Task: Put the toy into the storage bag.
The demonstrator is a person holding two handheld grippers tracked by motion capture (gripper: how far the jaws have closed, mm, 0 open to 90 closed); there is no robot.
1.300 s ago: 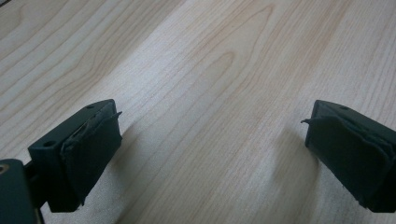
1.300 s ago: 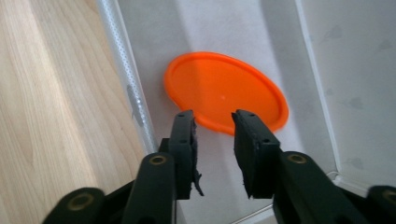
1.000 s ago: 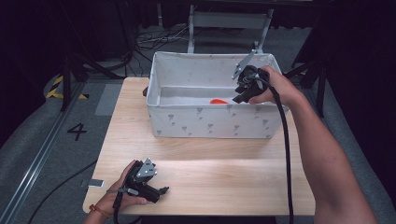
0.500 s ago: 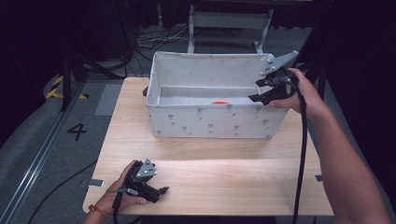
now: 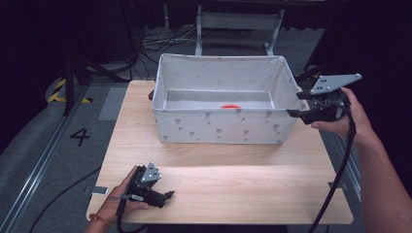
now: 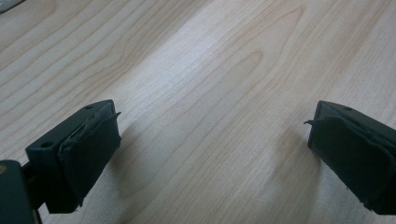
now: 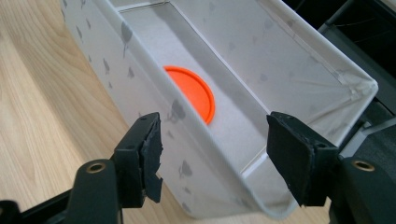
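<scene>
- Two tongs are at work in the high view. The right tongs hang just off the right end of the white fabric bin, level with its rim, jaws parted and holding nothing. The left tongs rest low near the front left corner of the worktop, well apart from the bin.
- From the same view, the bin stands toward the back edge of the worktop. An orange disc lies flat on its floor, close to the front wall and about midway along; I see nothing else inside.
- In the left gripper view, the left tongs are spread wide over bare wood grain with nothing between the pads, so this hand looks idle.
- In the right gripper view, the right tongs are wide open and empty, looking along the bin from its end. The front wall's rim runs up between the jaws without either pad touching it. The orange disc lies on the grey floor against that front wall, well beyond the pads.
- As a judgement, the placing of the disc in the bin looks done: it lies inside, free of both tongs. No other loose item shows on the worktop, so little seems left beyond bringing the right hand clear.
</scene>
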